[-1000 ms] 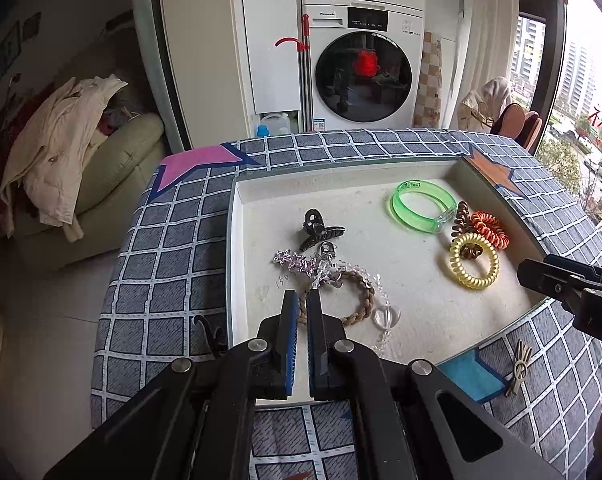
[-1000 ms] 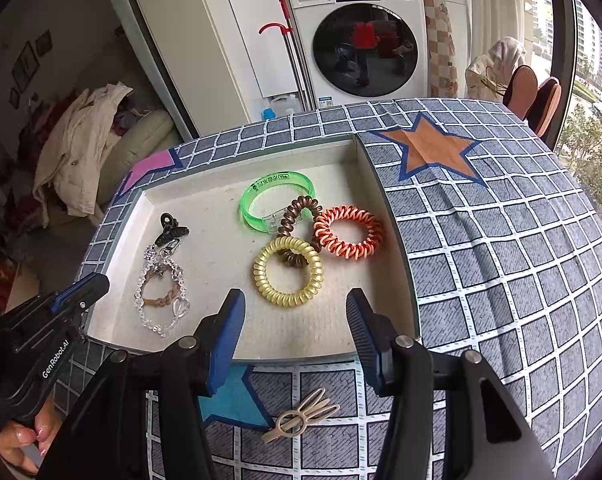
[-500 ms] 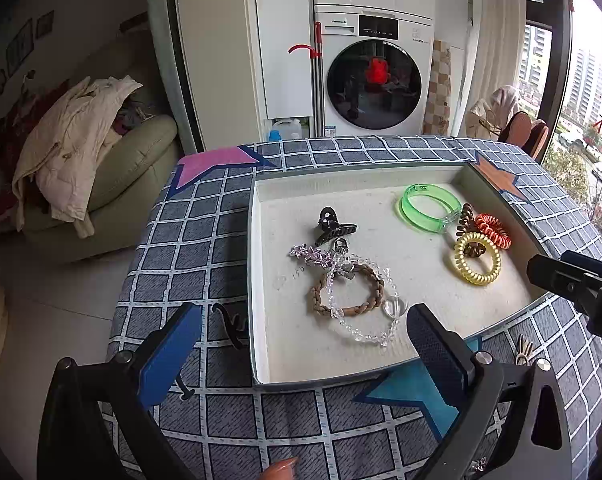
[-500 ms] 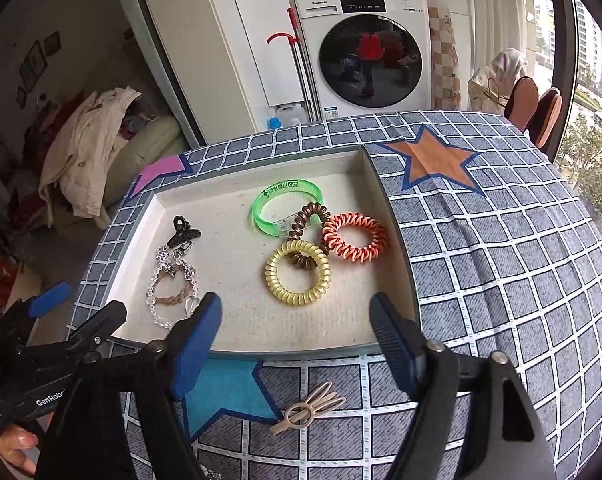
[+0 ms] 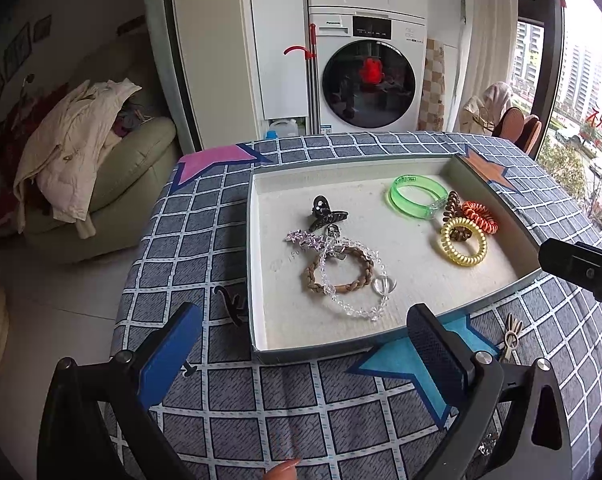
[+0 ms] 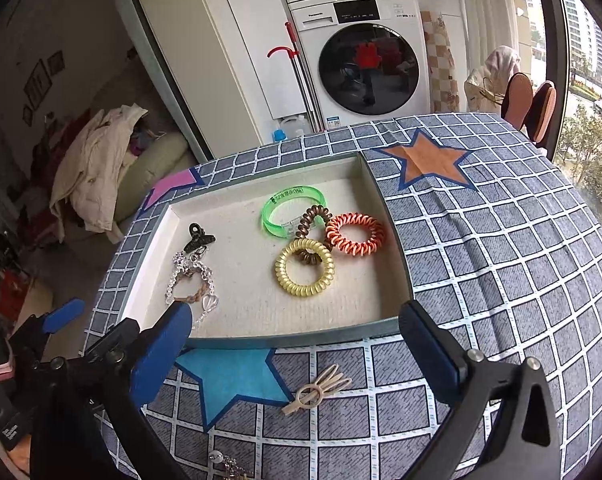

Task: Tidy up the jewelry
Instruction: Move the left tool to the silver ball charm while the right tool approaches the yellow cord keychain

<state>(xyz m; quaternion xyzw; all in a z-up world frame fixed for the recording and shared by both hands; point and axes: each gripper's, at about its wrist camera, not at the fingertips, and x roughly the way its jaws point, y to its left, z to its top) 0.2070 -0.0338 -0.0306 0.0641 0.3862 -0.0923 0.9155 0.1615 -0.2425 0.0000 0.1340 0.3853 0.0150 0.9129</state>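
Observation:
A shallow tray [image 5: 257, 264] on the checked cloth holds a green bangle [image 5: 417, 196], a black claw clip [image 5: 325, 212], a brown braided bracelet [image 5: 341, 272] under a crystal bead bracelet [image 5: 357, 308], and yellow [image 5: 463, 246], orange [image 5: 481, 214] and brown [image 5: 453, 204] coil ties. A beige hair clip [image 6: 317, 394] lies on the cloth before the tray [image 6: 285, 338]. My left gripper [image 5: 301, 340] hangs open over the tray's near edge, empty. The jaws of my right gripper [image 6: 295, 324] are opening above the beige clip, with nothing between them.
A small black clip [image 5: 231, 304] lies on the cloth left of the tray. A beaded piece [image 6: 225, 462] shows at the table's near edge. The floor drops away to the left, with a sofa [image 5: 133, 168] and a washing machine [image 5: 369, 80] beyond.
My left gripper, shut low over the bracelets, has opened wide and drawn back to the tray's near edge. The right gripper's jaws have spread and it has pulled back a little.

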